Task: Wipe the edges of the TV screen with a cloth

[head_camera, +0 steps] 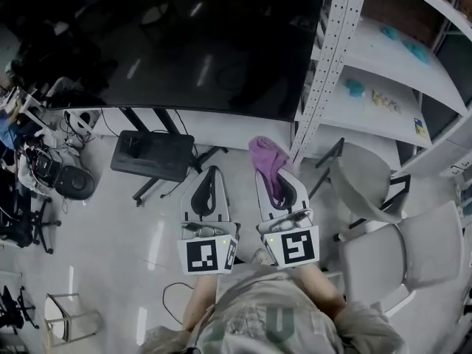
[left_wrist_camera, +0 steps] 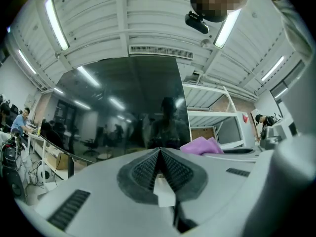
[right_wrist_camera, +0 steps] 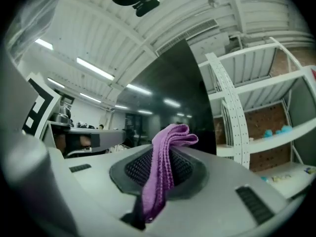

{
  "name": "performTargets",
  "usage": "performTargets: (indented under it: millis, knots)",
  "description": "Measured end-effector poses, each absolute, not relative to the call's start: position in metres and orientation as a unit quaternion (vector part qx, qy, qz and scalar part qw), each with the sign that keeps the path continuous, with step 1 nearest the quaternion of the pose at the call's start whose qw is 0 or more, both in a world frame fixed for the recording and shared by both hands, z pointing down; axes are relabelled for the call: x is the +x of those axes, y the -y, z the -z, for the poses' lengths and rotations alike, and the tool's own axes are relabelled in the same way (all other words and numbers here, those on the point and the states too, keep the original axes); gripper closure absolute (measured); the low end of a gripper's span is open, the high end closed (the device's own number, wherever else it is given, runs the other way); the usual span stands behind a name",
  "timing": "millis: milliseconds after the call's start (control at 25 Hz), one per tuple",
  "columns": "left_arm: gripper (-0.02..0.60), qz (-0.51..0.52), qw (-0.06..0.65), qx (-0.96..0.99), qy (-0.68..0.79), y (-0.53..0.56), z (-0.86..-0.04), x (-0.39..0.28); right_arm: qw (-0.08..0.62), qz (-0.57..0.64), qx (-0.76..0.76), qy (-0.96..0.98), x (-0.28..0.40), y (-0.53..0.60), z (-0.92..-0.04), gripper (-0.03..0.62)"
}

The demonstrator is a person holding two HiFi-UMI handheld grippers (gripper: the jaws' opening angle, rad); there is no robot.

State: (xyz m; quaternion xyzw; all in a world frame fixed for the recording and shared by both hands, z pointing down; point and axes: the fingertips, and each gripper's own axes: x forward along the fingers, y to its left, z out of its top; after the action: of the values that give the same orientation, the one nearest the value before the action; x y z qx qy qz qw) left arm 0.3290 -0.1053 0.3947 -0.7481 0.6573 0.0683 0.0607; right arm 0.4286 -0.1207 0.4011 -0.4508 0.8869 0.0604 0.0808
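Just near of the TV screen's (head_camera: pixel 184 43) right end, my right gripper (head_camera: pixel 279 185) pinches the purple cloth (head_camera: pixel 265 155) mid-fold. It looks limp, light and soft, so I'd hold it close to the wiping end. My left gripper (head_camera: pixel 211 177) is closed, empty.

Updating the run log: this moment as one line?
phase: before wiping | right gripper: shut on purple cloth | left gripper: shut, empty | TV screen: ahead, cloth not yet on it
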Motion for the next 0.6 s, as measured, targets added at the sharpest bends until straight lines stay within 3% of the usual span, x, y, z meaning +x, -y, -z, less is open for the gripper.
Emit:
performTargets:
  millis: [600]
  knots:
    - [0.566,-0.07,0.083,-0.738,-0.666,0.09,-0.39,0.325,0.064,-0.054,-0.399,-0.913,0.392,0.105,-0.405,0.533]
